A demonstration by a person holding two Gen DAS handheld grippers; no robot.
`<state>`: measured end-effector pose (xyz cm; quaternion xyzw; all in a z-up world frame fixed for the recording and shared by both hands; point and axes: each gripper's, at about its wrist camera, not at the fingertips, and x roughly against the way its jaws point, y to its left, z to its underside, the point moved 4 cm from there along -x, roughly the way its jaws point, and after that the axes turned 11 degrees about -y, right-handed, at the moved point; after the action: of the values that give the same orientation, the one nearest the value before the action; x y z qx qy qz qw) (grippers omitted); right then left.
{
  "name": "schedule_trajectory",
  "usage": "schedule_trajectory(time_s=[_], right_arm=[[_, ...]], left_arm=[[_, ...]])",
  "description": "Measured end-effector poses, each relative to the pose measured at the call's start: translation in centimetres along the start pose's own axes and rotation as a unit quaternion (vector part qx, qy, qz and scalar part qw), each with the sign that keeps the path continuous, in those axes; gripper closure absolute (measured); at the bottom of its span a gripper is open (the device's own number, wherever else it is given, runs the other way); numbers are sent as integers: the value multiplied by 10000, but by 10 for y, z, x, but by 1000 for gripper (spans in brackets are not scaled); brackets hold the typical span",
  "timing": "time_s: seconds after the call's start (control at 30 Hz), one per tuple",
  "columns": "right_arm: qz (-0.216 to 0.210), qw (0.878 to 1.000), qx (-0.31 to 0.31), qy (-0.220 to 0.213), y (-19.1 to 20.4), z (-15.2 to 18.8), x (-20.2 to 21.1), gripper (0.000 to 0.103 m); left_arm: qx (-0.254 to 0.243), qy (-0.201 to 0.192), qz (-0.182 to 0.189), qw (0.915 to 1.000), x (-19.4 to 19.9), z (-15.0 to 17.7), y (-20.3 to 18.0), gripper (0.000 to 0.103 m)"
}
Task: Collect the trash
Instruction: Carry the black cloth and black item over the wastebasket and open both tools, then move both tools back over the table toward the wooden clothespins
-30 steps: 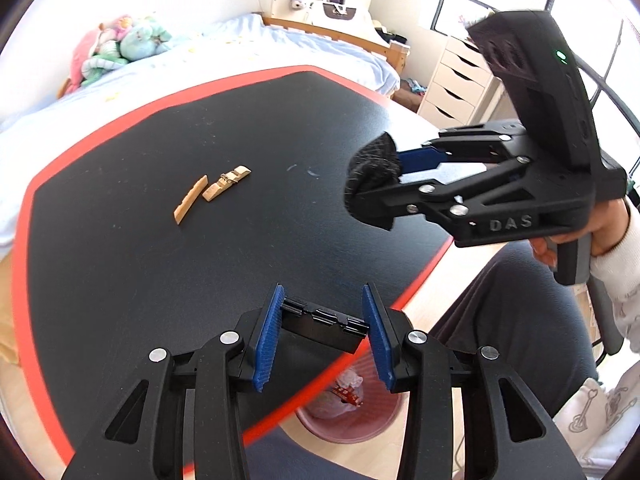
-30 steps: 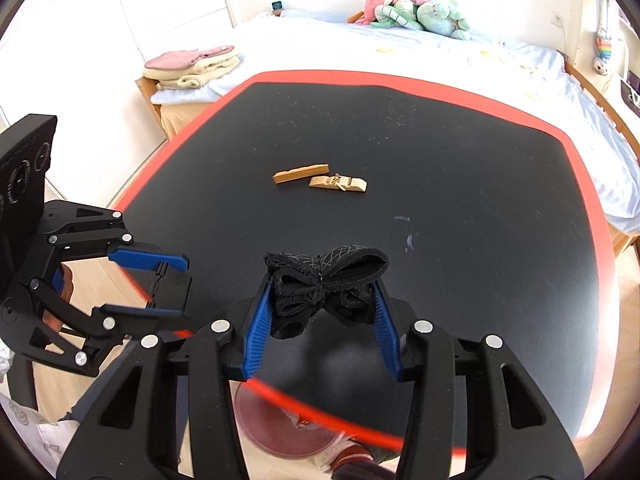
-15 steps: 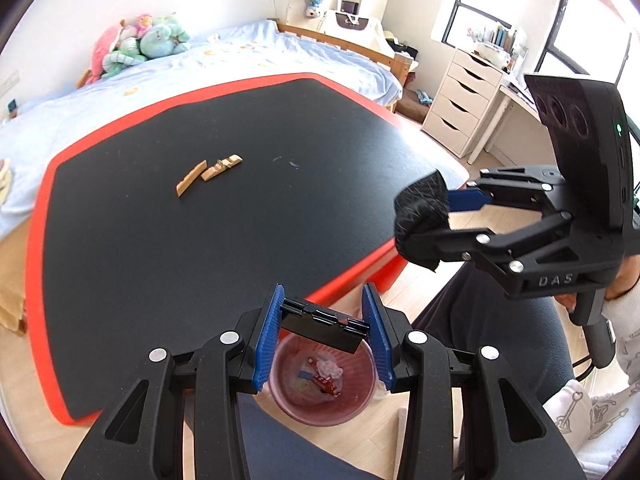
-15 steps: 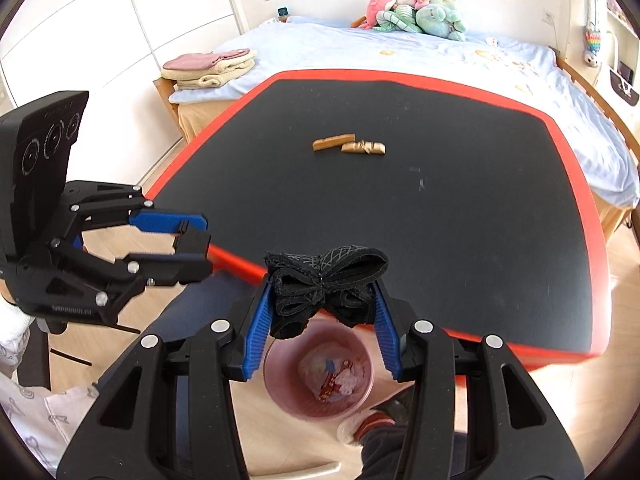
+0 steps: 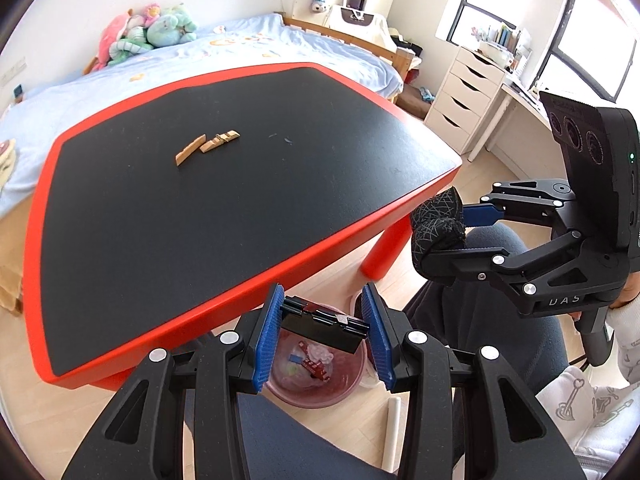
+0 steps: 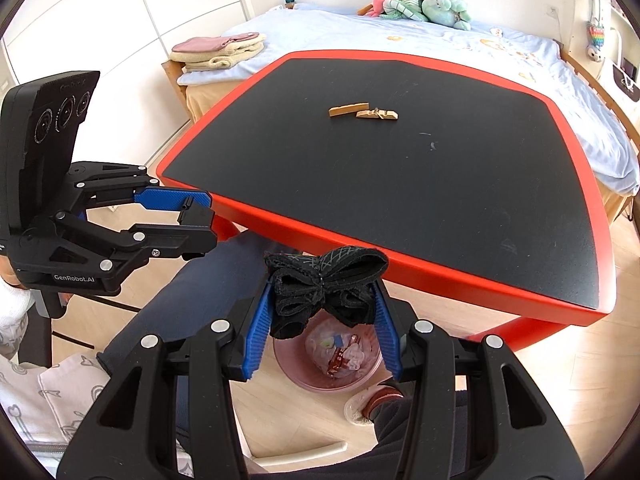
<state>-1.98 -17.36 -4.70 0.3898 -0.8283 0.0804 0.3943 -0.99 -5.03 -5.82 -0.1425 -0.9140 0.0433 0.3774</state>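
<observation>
My left gripper [image 5: 323,330] is shut on a flat black plastic piece [image 5: 320,327] and holds it above a pink trash bin [image 5: 344,394] on the floor. My right gripper [image 6: 322,312] is shut on a crumpled black cloth [image 6: 324,284] above the same bin [image 6: 298,376], which holds several scraps. The right gripper with its cloth [image 5: 434,220] also shows in the left wrist view, off the table's edge. The left gripper [image 6: 196,220] shows at the left of the right wrist view. Two wooden clothespin pieces [image 5: 206,145] [image 6: 362,112] lie on the black table [image 5: 160,216].
The table has a red rim [image 6: 360,240] and a red leg [image 5: 386,252]. A bed with plush toys [image 5: 148,34] stands behind it. A white drawer unit [image 5: 464,100] is at the right. The person's legs in dark trousers [image 6: 192,292] are beside the bin.
Both grippers have pulled back from over the table to beyond its front edge, still holding their items. The bin has come fully into view beneath them.
</observation>
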Motion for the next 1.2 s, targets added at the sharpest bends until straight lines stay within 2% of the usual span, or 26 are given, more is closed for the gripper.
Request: schedule_trajectory(time_s=[0.37,0.43,0.47,0.5,0.53,0.57,0.6,0.83,1.2], right_arm=[[-144,9999,-4,39,5,8,2,56],[-197,9998,-16,45,5,8,3,54],[-206,9998,-6,59,4,8,2,48],[-200,9998,-3,66,3,8,2,41],[-194,9998,-12,48,2,8,3,27],[-170,9998,-39,15,0,8,3,20],[-124,9999,-62,18,-2,8,3,18],[24,9997,-223,34,-10,12,3,7],[33,9997,-254,62,-10,13,1,3]], left_arm=[[18,4,28,10000,0,4,-1,63],[45,26,49,10000,1,6,-1,63],[45,38,48,10000,1,7,-1,62],[45,48,25,10000,1,8,-2,50],[61,31,27,10000,2,7,-2,39],[76,-46,32,10000,3,7,-1,17],[83,-112,14,9999,4,6,-1,14],[98,-52,-238,9997,4,8,5,8],[203,-60,-343,9992,7,8,10,8]])
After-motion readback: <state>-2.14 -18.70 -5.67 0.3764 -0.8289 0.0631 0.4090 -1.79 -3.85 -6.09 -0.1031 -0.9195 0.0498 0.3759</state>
